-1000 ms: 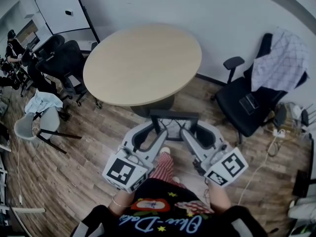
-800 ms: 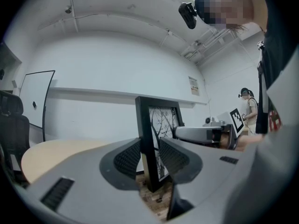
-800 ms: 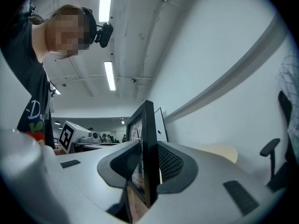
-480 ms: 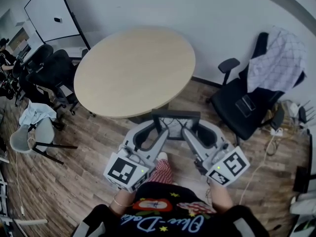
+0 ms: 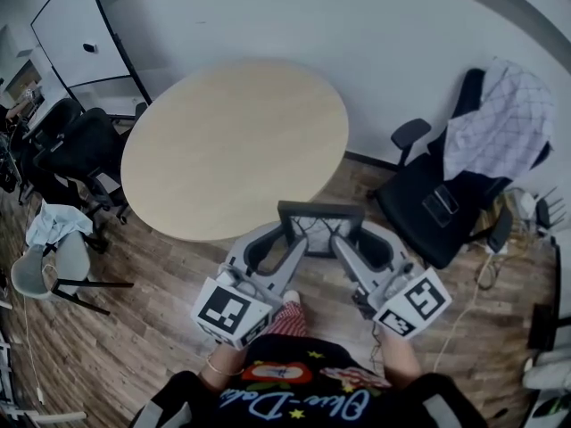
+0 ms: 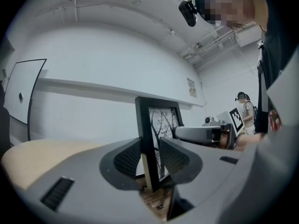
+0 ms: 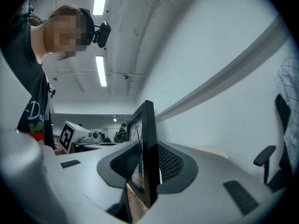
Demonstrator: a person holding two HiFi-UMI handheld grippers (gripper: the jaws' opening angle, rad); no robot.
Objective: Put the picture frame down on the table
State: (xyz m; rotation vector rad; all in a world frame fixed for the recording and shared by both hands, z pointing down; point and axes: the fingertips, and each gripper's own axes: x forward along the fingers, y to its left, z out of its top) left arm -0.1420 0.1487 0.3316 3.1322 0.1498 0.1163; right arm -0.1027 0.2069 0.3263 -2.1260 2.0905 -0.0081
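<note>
A black picture frame with a branch print stands upright in the air, held from both sides. My left gripper is shut on its left edge and my right gripper on its right edge. The frame hangs over the wood floor, just short of the near edge of the round beige table. In the left gripper view the picture frame is pinched between the ribbed pads of the left gripper. The right gripper view shows the picture frame edge-on, clamped in the right gripper.
A black office chair draped with a checked cloth stands to the right. Dark chairs and a grey chair crowd the left. A whiteboard leans at the far left wall. Cables lie on the floor at right.
Both grippers have carried the frame forward towards the table's near edge. The grips on the frame look the same.
</note>
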